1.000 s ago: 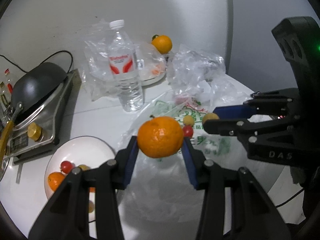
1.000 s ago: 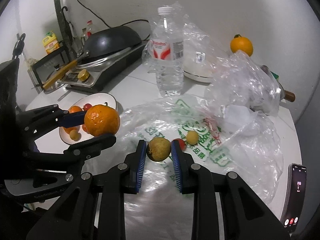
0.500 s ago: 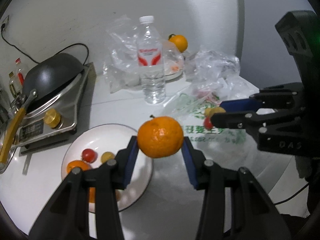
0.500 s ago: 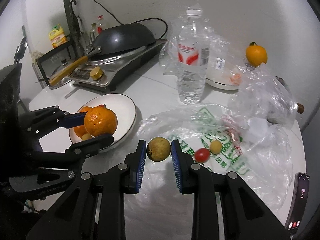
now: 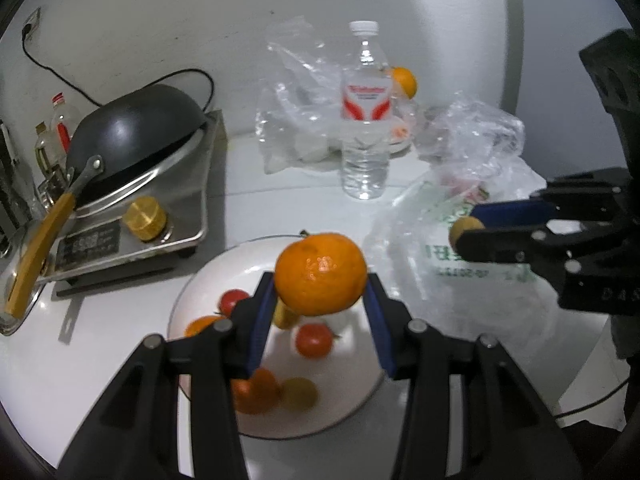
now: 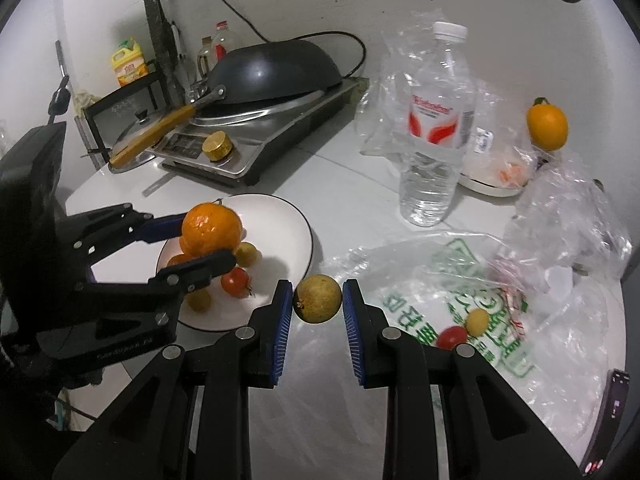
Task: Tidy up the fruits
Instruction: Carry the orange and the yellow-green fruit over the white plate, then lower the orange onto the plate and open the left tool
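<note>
My left gripper (image 5: 320, 300) is shut on a large orange tangerine (image 5: 321, 273) and holds it in the air above the white plate (image 5: 360, 404). The plate holds red cherry tomatoes (image 5: 313, 339), small yellow fruits and another tangerine. My right gripper (image 6: 318, 302) is shut on a small brownish-yellow round fruit (image 6: 318, 298), hovering just right of the plate's rim (image 6: 306, 224). In the right wrist view the left gripper (image 6: 210, 246) with its tangerine (image 6: 211, 229) hangs over the plate. A red tomato (image 6: 451, 336) and a yellow fruit (image 6: 477, 321) lie on the printed plastic bag (image 6: 500, 344).
A water bottle (image 6: 434, 128) stands behind the bag. A stove with a black wok (image 6: 272, 70) fills the back left. Another orange (image 6: 547, 123) sits by the wall above a covered dish (image 6: 496, 176). Crumpled clear plastic (image 6: 576, 216) lies right; a phone (image 6: 610, 424) at the table's right edge.
Both grippers have carried their fruits leftward from over the plastic bag; the tangerine now hangs above the plate and the small fruit is at the plate's edge. Both grips are unchanged.
</note>
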